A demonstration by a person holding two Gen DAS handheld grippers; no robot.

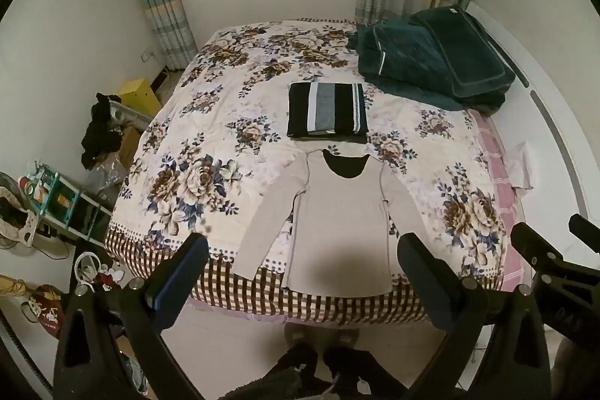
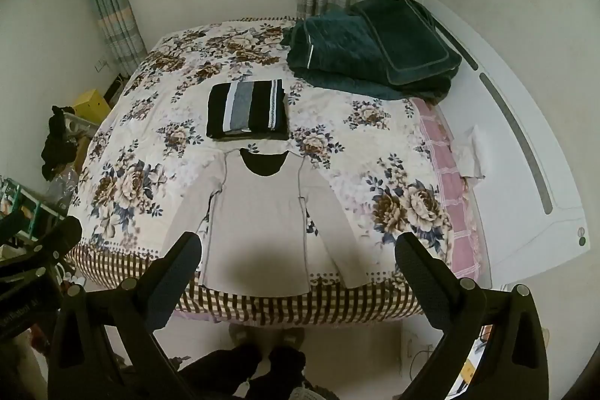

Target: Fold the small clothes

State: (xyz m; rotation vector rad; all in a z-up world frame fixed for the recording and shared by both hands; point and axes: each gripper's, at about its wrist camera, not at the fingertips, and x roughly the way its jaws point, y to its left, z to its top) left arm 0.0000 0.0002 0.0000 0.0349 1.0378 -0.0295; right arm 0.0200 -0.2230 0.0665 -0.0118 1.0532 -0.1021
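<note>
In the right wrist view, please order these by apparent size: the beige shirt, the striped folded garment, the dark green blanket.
1. Beige shirt
2. Dark green blanket, though farther away, so possibly bigger in reality
3. Striped folded garment

A light beige long-sleeved shirt [image 1: 339, 216] lies flat and open on the bed, straight ahead of both tongs, sleeves spread out and down. Its bottom edge is nearest the tongs. Just past its dark neck hole sits a folded black, white and gray striped cloth [image 1: 327, 109].

left wrist: above bed [image 1: 210, 122] foot, facing window | right wrist: same
</note>
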